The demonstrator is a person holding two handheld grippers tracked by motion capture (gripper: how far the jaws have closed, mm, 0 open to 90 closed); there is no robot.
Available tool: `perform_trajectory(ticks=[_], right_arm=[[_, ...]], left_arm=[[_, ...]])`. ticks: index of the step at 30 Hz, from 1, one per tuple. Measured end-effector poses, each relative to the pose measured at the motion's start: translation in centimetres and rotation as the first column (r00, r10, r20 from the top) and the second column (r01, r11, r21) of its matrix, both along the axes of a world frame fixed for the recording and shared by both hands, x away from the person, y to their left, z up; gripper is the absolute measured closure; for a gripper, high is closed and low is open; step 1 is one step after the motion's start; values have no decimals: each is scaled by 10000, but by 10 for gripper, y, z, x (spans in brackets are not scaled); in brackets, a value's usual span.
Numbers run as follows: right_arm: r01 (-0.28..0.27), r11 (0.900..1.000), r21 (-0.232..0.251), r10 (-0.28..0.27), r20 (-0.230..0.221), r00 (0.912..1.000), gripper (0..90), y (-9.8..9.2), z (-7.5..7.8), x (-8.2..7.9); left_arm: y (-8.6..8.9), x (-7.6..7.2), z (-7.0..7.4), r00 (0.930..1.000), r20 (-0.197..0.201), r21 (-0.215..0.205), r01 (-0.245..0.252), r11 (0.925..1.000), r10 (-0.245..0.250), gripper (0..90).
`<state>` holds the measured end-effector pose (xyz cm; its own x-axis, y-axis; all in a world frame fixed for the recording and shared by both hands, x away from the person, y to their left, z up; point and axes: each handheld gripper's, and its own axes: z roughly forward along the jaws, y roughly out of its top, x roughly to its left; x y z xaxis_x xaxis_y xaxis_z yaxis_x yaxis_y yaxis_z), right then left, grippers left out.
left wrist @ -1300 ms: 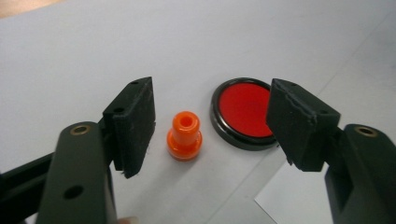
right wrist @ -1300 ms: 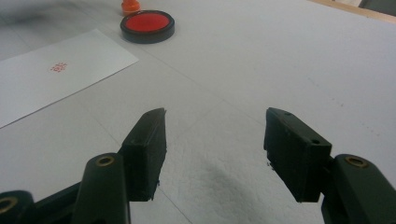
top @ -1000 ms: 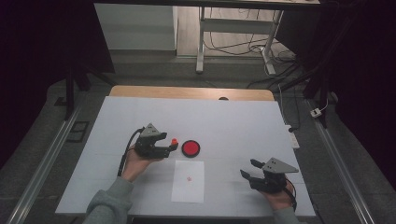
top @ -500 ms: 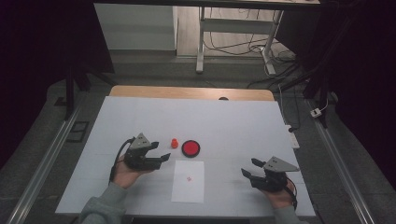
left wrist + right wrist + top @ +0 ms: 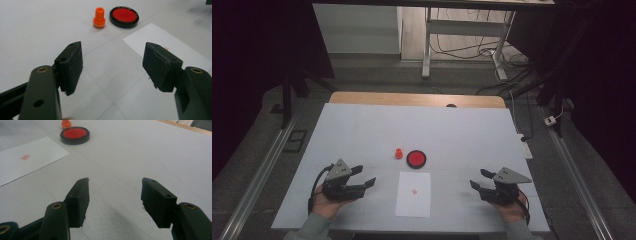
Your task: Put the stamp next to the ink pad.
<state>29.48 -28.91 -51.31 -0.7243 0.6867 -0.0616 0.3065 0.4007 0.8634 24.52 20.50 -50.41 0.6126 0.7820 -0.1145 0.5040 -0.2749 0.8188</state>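
Nearest the camera, at the lower left of the high view, the left gripper rests low over the white counter in the person's hand, jaws spread and nothing between them. The left gripper view confirms this: bare counter lies in the gap between the two black pads. At the lower right of the high view the right gripper sits likewise, jaws spread and empty, a state repeated in the right gripper view, where one pad stands well apart from its partner.

Between the two grippers, at lower centre, lies a sheet of white paper. A small red stamp mark shows near its middle, also seen at the left edge of the right gripper view.

Just beyond the paper's far edge sits the round ink pad, black-rimmed, red face exposed. Just beside it, toward the left of the frame and apart from it, the orange stamp stands upright on the counter, free of both grippers. In the left gripper view the stamp and ink pad appear at upper centre, well ahead of the jaws.

Farther off, the counter's wooden far edge runs across the middle of the frame.

Judged progress: the imprint is on the paper and the stamp is set down, so the stamping appears complete; little seems left beyond withdrawing the hands.
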Motion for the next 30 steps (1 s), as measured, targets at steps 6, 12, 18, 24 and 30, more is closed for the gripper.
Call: perform_trajectory(ticks=[6, 12, 18, 24, 30], right_arm=[[-13, 10000, -77, 13, 38, 10000, 390, 0, 0, 0], [-36, 9999, -138, 37, 53, 10000, 392, 1, -1, 1], [15, 10000, -86, -14, 145, 9999, 392, -1, 1, 1], [0, 9999, -106, 2, 192, 9998, 393, -1, 1, 0], [-11, 10000, -86, 13, 235, 9997, 393, -1, 2, 0]], left_arm=[[17, -13, -4, 9996, 8, 4, -296, 9996, 296, 332], [19, -12, -11, 9994, -139, 152, -326, 9994, 328, 333], [17, -11, -13, 9996, -179, 262, -223, 9994, 228, 333], [17, -11, -14, 9995, -256, 282, -176, 9994, 184, 332], [16, -10, -15, 9995, -277, 311, -164, 9994, 172, 332]])
